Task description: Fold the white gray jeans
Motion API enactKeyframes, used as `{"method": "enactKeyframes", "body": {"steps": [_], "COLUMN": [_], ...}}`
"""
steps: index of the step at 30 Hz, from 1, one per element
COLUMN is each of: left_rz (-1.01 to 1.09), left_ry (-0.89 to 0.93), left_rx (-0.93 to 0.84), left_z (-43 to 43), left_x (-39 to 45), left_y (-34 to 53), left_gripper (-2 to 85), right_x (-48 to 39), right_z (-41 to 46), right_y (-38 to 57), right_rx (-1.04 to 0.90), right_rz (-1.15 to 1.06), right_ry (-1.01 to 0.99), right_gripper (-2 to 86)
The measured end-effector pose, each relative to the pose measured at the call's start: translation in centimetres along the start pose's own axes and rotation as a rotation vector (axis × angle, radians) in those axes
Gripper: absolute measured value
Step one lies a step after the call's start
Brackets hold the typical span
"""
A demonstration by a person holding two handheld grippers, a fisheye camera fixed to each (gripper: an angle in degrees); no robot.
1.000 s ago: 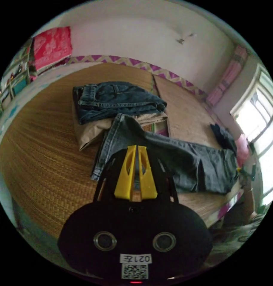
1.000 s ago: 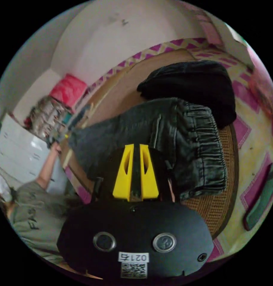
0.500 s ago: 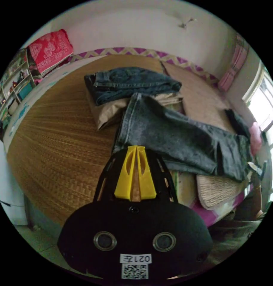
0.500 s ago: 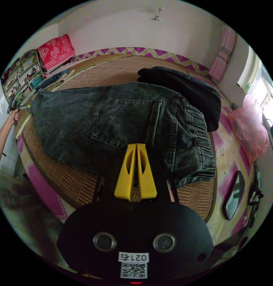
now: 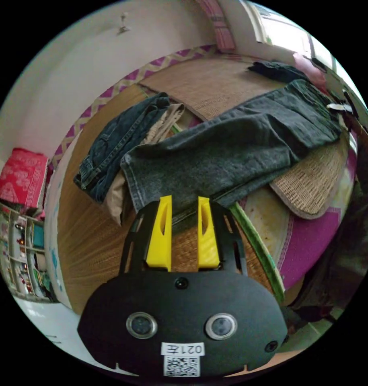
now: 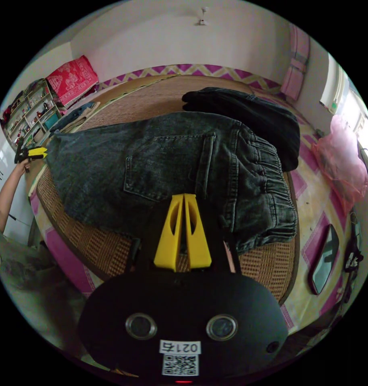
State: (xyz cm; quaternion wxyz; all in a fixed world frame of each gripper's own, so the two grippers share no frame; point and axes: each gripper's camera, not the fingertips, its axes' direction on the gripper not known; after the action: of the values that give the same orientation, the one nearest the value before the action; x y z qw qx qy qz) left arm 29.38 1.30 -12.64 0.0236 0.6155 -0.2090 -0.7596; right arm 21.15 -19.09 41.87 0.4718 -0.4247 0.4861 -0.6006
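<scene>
Jeans [image 6: 159, 165] of washed grey denim lay spread across the woven mat [image 6: 111, 249], their leg end beside the blue jeans [image 5: 119, 140]. Left gripper [image 5: 184, 201] stood parted at that hem, grasping nothing. Right gripper [image 6: 184, 199] was pinched together over the seat of the jeans, near the elastic waistband.

Dark grey, faintly mottled denim jeans [image 6: 163, 165] with lighter seams lie on a tan woven straw mat [image 6: 103, 245]. A blue denim garment [image 5: 115, 140] tops a beige cloth [image 5: 163, 120]. A black folded garment [image 6: 248, 112] lies beyond the jeans. The magenta and cream zigzag-patterned sheet [image 6: 312, 229] borders the mat. The left gripper [image 5: 183, 201] and right gripper [image 6: 184, 198] have yellow jaws on black bodies. A red patterned cloth [image 6: 71, 78] and a pink plastic bag [image 6: 340, 161] are present.
</scene>
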Motion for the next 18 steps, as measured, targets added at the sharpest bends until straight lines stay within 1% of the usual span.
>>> {"method": "enactKeyframes", "body": {"steps": [6, 8, 10, 14, 18], "left_rz": [0.174, 0.182, 0.226, 0.256, 0.227], "left_ry": [-0.002, -0.013, -0.074, -0.118, -0.142], "left_rx": [-0.068, -0.093, -0.150, -0.135, -0.037], "left_z": [0.5, 0.7, 1.3, 0.5, -2.9], "left_x": [1.0, 1.0, 1.7, 2.3, 2.0], "left_y": [-1.5, -2.1, -2.6, -2.4, -1.0], "left_gripper": [7.5, 5.2, 0.5, -0.7, -0.9], "right_x": [-0.3, -0.4, -0.4, -0.3, -0.2], "right_z": [-0.6, -0.7, -0.9, -1.1, -1.2], "right_y": [-0.2, -0.2, -0.2, -0.2, -0.1], "right_rx": [0.001, 0.001, 0.002, 0.003, 0.003], "right_rz": [0.003, 0.003, 0.004, 0.004, 0.005], "right_ry": [0.009, 0.013, 0.011, 0.012, 0.011], "right_gripper": [-0.6, -0.6, -0.6, -0.6, -0.6]}}
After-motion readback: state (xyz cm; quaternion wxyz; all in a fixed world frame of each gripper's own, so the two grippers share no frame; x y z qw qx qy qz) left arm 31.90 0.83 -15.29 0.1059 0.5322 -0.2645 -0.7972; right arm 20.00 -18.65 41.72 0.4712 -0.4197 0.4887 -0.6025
